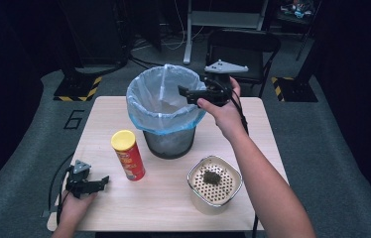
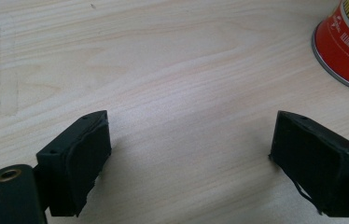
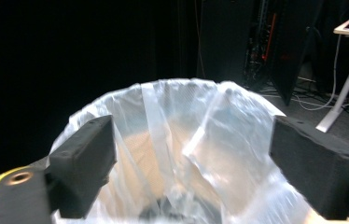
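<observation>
A mesh waste bin (image 1: 168, 141) lined with a clear, blue-edged bag (image 1: 159, 99) stands at the middle back of the wooden table (image 1: 173, 203). My right gripper (image 1: 182, 91) hovers over the bin's right rim, open and empty, and looks down into the bag (image 3: 182, 107) between its jaws (image 3: 189, 156). A red chip can with a yellow lid (image 1: 128, 154) stands left of the bin. My left gripper (image 1: 103, 180) rests low at the table's front left, open, with bare wood (image 2: 163, 60) between its pads (image 2: 189, 158). The red can's base (image 2: 347, 44) shows at that view's top right.
A white canister (image 1: 214, 184) with a perforated lid and a dark clump on it sits at the front right. Behind the table stand a black folding chair (image 1: 243, 47) and a desk frame (image 1: 223, 20). Grey carpet surrounds the table.
</observation>
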